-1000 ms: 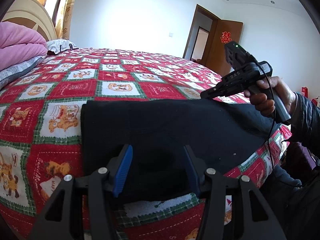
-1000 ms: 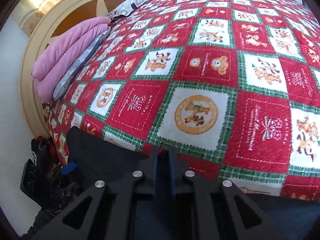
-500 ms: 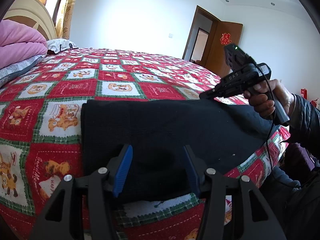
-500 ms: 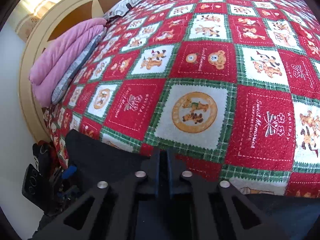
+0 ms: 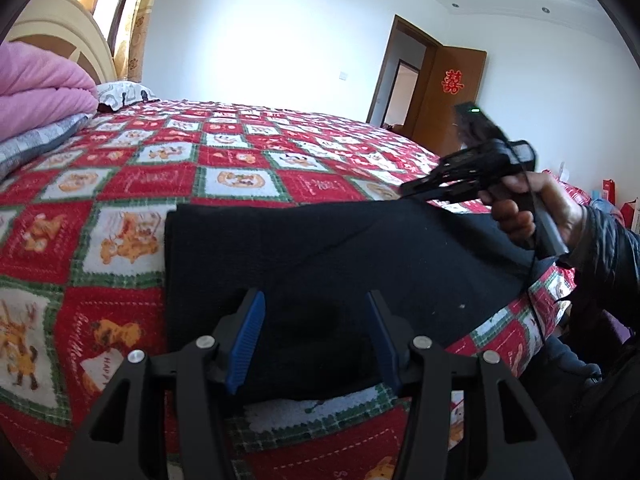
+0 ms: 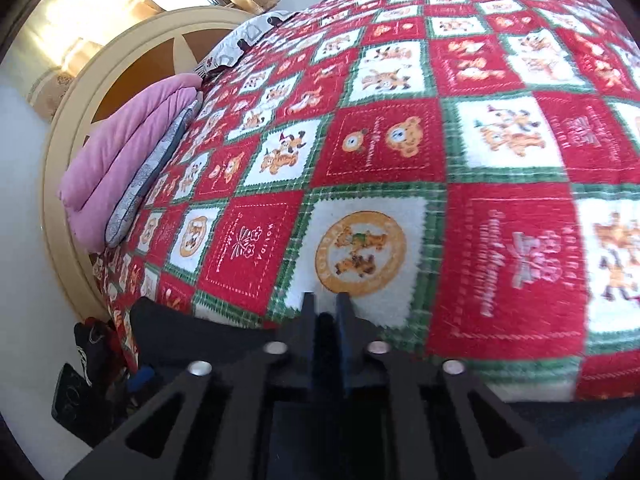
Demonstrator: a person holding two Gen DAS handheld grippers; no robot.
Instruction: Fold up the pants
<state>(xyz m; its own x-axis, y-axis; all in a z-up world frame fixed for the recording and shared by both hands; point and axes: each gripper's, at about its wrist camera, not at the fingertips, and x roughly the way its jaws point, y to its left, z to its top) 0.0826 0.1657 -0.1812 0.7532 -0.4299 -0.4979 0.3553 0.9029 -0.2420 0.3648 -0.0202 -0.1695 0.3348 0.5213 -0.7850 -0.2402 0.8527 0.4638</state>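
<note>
Black pants (image 5: 340, 256) lie folded flat across the near part of the red patchwork quilt (image 5: 240, 176). My left gripper (image 5: 316, 308) hangs open over their near edge, blue pads wide apart and dark cloth below the gap. A hand (image 5: 520, 208) holds my right gripper (image 5: 406, 191) at the pants' far right edge. In the right wrist view that gripper (image 6: 325, 306) points down past the pants (image 6: 192, 332) onto a white quilt square. Its jaws are opening, a narrow gap between them, and I see no cloth pinched in it.
A pink blanket (image 5: 36, 92) and a grey pillow (image 6: 152, 172) are stacked against the cream headboard (image 6: 64, 128) on the left. The bed's edge drops away at the right, where a dark sleeve (image 5: 608, 248) reaches in. A brown door (image 5: 448, 96) stands open beyond.
The right gripper's jaws, pressed together before, have parted a little, and it has slid forward over the quilt. The left gripper and the pants look the same.
</note>
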